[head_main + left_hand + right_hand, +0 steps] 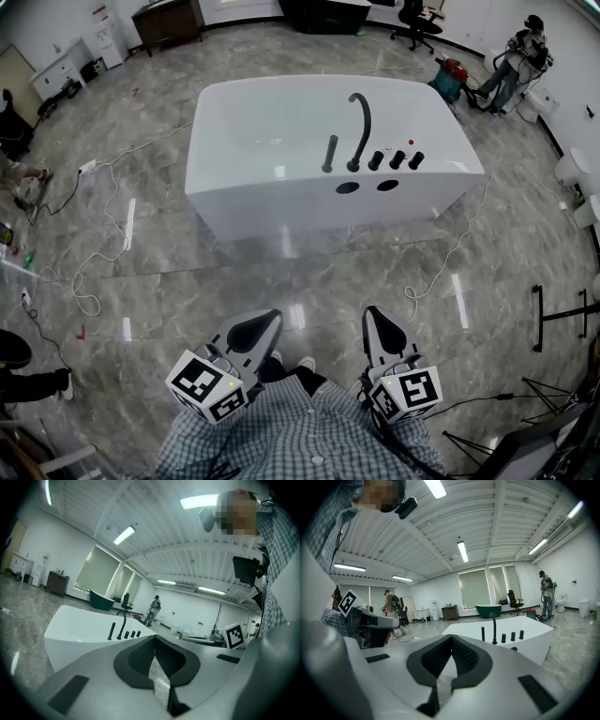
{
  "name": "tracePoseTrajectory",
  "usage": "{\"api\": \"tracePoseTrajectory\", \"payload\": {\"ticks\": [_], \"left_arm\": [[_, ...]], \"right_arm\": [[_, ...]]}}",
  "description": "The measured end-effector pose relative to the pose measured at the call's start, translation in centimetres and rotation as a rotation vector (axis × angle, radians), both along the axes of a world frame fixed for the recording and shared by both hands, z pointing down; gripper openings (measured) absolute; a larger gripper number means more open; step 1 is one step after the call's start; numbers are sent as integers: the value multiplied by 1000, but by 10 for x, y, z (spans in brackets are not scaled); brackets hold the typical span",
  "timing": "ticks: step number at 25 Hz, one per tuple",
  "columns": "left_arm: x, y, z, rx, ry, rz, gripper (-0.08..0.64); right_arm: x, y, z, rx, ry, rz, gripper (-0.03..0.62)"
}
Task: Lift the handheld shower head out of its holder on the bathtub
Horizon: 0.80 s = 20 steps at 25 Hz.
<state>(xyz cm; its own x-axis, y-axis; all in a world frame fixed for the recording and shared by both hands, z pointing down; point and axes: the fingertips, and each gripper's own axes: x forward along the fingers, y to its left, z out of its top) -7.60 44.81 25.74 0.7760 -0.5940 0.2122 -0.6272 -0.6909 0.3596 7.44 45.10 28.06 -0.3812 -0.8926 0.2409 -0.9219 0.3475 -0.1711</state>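
Note:
The white bathtub (272,141) stands on the marble floor a few steps ahead of me. On its near rim the black handheld shower head (330,153) stands upright in its holder, left of the curved black spout (361,127) and three black knobs (397,158). Both grippers hang low in front of my body, far short of the tub. The left gripper (267,317) and the right gripper (372,314) are both shut and hold nothing. The shower head (111,631) shows small in the left gripper view, and as the shower head (482,633) in the right gripper view.
White cables (103,234) trail over the floor left of the tub, and another cable (450,253) runs to its right. A person (516,56) with a red machine stands at the far right. A black stand (562,314) is at the right, and cabinets (66,70) line the far left wall.

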Motion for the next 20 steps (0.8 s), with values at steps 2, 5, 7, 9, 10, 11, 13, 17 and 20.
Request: {"api": "tracePoseTrajectory", "payload": {"ticks": [2,5,7,9,10,11,13,17,20], "left_arm": [[6,3,-1,6,-3,-6,6],[14,7,-1,14,-2,-14,7],[18,8,-1,17,-1,-20,7],[23,7,0,17,-1,-23,6],[27,7,0,16,-2,-22,6],[30,6,1,16,-2,-20,6],[34,1,1,15,-4,-17,6],[37,-13,7,-3,2,-15,6],[42,-28,13,-9,5,5,6]], "right_arm": [[7,2,1,-2,8,2,17],[14,5,3,2,4,-10,17],[17,5,5,2,-5,-16,17],[22,4,6,2,-8,-23,17],[25,3,6,0,-7,-24,17],[28,2,7,-2,-7,-23,17],[32,-3,9,-5,-7,-22,17],[36,-16,13,-18,-35,-8,17],[40,-33,14,-21,-67,22,17]]}}
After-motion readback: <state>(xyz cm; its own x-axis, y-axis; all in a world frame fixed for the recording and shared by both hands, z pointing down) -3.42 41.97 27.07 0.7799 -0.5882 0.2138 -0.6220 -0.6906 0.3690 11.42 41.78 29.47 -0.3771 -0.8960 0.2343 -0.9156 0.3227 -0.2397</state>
